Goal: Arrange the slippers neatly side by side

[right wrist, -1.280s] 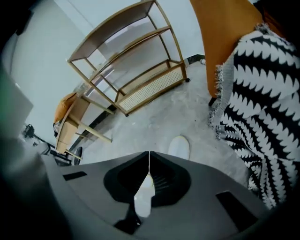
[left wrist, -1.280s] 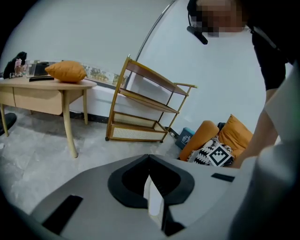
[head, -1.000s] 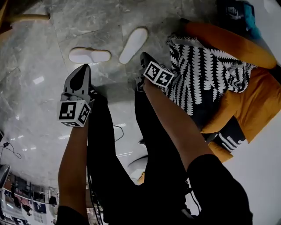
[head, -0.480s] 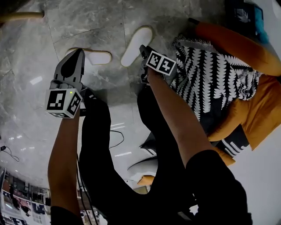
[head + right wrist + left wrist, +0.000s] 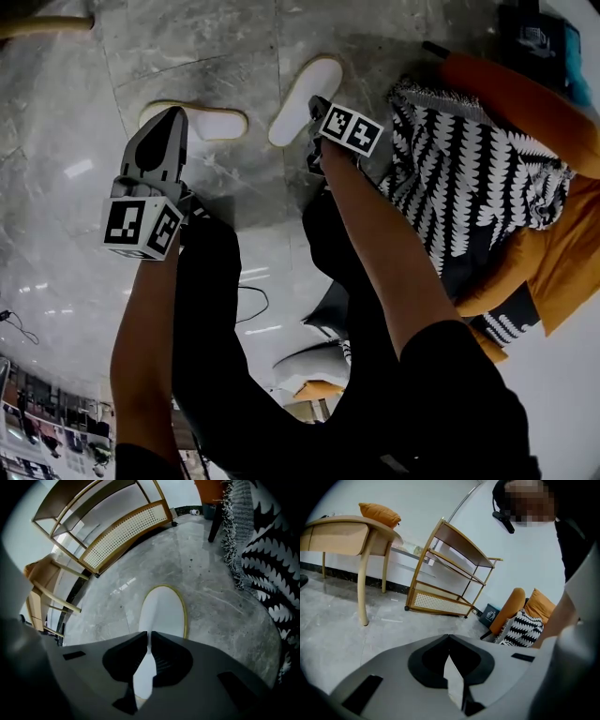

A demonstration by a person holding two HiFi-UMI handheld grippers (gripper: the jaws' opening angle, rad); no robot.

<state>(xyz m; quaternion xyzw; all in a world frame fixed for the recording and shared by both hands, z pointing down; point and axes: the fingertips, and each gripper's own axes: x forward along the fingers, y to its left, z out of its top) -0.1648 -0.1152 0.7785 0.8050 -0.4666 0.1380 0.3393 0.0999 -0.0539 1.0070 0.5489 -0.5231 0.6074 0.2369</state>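
Two white slippers lie on the grey floor [image 5: 187,47] at the upper centre of the head view, one slipper [image 5: 214,123] sideways and the other slipper [image 5: 305,86] angled away from it. The left gripper [image 5: 172,114], pressed together and empty, hangs over the first. The right gripper [image 5: 149,634], whose jaws have just been closing to a narrow slit, hangs over the second's near end, which shows white through the gap.

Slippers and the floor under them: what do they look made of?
The slippers look like soft white cloth, perhaps terry or felt: matte, no shine, with a thin yellowish trim along the edge in the right gripper view. The floor looks like polished grey veined stone or stone-look tile: it shows glare spots and straight joint lines.
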